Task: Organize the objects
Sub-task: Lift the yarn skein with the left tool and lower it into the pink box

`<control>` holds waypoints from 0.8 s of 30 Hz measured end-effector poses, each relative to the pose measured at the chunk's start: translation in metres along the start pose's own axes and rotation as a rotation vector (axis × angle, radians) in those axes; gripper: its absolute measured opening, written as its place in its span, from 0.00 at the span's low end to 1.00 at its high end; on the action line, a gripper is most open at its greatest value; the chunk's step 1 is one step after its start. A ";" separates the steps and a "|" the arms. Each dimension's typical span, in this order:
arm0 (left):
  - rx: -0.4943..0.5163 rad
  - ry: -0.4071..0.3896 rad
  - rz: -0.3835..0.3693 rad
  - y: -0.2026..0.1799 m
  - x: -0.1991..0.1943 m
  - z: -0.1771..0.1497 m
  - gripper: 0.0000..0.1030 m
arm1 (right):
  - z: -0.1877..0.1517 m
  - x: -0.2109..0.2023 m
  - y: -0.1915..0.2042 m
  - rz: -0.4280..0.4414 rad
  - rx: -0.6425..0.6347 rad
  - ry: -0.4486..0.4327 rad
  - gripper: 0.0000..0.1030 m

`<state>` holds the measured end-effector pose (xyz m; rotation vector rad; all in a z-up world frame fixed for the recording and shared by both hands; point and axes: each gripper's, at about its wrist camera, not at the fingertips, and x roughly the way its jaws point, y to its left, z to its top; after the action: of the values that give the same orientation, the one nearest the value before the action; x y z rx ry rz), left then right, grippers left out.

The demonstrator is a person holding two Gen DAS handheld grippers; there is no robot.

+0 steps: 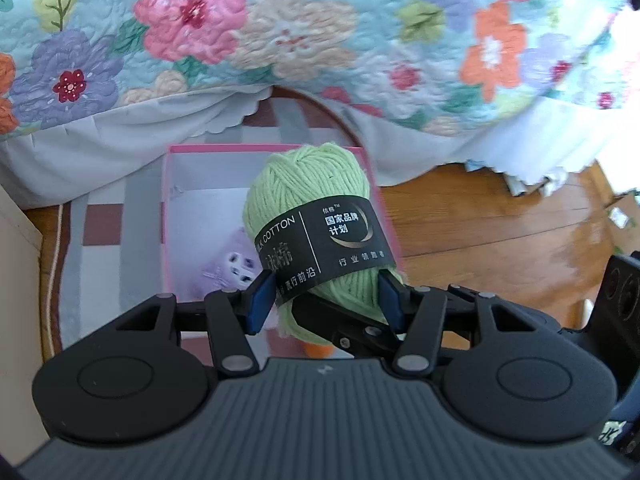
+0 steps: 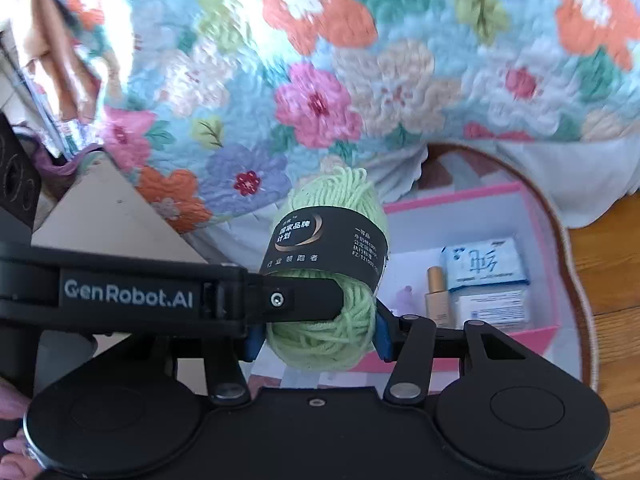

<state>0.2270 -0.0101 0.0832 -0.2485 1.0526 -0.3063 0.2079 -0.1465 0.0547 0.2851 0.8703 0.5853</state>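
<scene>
"cotton" and "国家品牌计划" on the yarn's black band (image 1: 320,240), "genrobot.ai" on a gripper arm (image 2: 128,294)

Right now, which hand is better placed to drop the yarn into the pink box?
Probably left: both hold the green yarn skein, but the pink box lies straight ahead of the left gripper, sideways from the right gripper.

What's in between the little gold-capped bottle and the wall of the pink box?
In the right wrist view, a blue-and-white tissue pack on a white carton sits between the gold-capped bottle and the pink box wall.
</scene>
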 end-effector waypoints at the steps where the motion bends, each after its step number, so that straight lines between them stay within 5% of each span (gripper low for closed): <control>1: -0.003 0.013 0.012 0.004 0.009 0.006 0.52 | 0.004 0.014 -0.005 0.003 0.007 0.014 0.55; 12: -0.003 0.138 0.106 0.067 0.121 0.033 0.52 | 0.002 0.135 -0.051 0.001 0.059 0.128 0.55; 24: 0.054 0.129 0.205 0.071 0.159 0.041 0.49 | 0.001 0.185 -0.072 0.025 0.114 0.153 0.55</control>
<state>0.3455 0.0003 -0.0501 -0.0719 1.1855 -0.1666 0.3282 -0.0962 -0.0951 0.3580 1.0506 0.5870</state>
